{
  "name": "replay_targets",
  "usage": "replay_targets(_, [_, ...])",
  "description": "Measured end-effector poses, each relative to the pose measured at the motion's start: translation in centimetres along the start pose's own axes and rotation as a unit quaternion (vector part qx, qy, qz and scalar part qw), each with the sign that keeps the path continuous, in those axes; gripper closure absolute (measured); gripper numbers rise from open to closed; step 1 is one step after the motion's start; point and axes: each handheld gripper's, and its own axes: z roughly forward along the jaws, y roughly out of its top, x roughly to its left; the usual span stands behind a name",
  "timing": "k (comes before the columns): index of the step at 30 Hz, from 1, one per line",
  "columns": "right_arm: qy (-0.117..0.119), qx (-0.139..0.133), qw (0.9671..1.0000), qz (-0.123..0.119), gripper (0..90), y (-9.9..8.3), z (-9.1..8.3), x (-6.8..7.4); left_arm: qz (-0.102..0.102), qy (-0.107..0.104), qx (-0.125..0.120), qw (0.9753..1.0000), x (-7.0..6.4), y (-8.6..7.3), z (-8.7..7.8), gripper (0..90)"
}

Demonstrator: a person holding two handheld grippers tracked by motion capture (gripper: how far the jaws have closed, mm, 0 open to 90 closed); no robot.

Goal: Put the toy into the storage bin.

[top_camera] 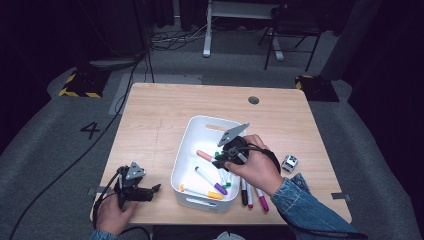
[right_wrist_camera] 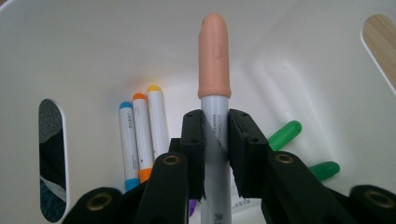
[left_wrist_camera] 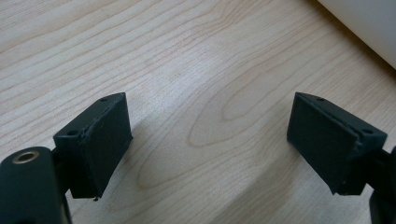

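The right gripper is clenched on the grey barrel of a peach-capped marker, held cap-forward over the white bin, probably so it can be dropped in lengthwise beside the markers already lying there: a blue, orange and yellow trio and two green-capped ones. More markers wait on the table by the bin. The left gripper rests wide open over bare wood, out of the way.

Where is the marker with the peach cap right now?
The peach-capped marker is clamped in the right gripper, held over the white bin in the high view, above the markers lying inside it.
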Motion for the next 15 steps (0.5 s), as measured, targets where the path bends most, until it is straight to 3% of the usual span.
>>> replay_targets(6, [0.004,0.008,0.9995,-0.029,77.1,-0.2,1.1,0.2,0.0,0.0,0.0,1.0,0.0,0.0,0.0,13.9])
replay_targets(15, [0.004,0.037,0.9981,-0.049,77.1,-0.3,2.1,0.8,0.0,0.0,0.0,1.0,0.0,0.0,0.0,13.9])
